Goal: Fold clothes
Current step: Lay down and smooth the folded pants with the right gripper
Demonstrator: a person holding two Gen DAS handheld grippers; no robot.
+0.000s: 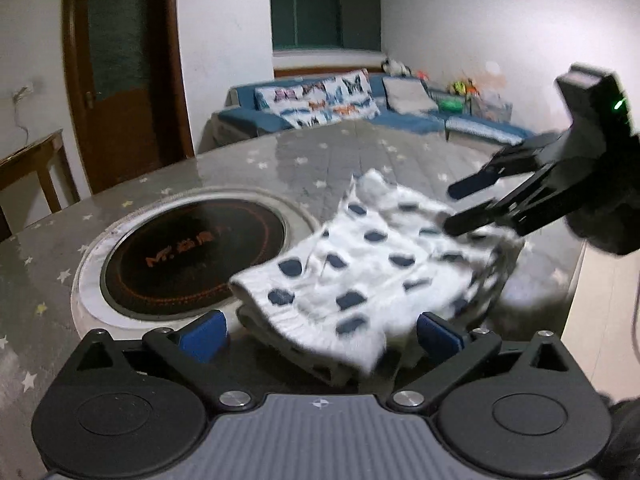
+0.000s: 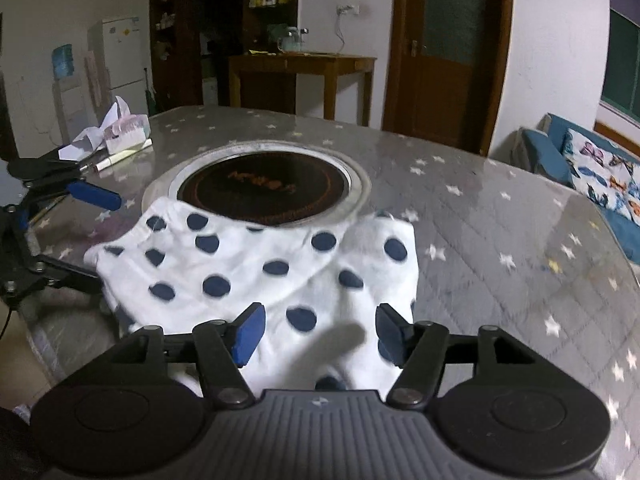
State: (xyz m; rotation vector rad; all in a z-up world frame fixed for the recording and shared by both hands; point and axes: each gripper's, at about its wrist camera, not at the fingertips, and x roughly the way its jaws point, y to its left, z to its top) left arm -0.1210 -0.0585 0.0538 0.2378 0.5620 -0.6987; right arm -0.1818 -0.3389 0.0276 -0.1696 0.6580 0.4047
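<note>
1. The polka-dot garment [image 2: 256, 276], white with dark blue spots, lies crumpled on the star-print table [image 2: 500, 224], right at its near edge. In the right wrist view its far edge laps onto the rim of the round induction cooktop [image 2: 262, 190] sunk into the tabletop.

2. The left gripper [image 1: 322, 332] is spread wide, blue pads out on either side of the garment's near folded corner. Nothing is pinched between them, and the cloth looks blurry there.

3. The right gripper [image 2: 320, 336] is wide open too, sitting just over the garment's near end with both pads clear of the fabric. From the left wrist view it comes in from the right [image 1: 460, 208], tips close above the cloth's right edge, not clamped on anything.

4. In the right wrist view the left gripper shows at the left edge [image 2: 72, 232], one finger tucked behind the garment's left side.

5. Far left on the table there's a tissue pack [image 2: 124, 132] with some crumpled white paper beside it.

6. Background: a blue sofa [image 1: 320, 108] with butterfly cushions beyond the table, and a brown wooden door [image 2: 448, 48].
</note>
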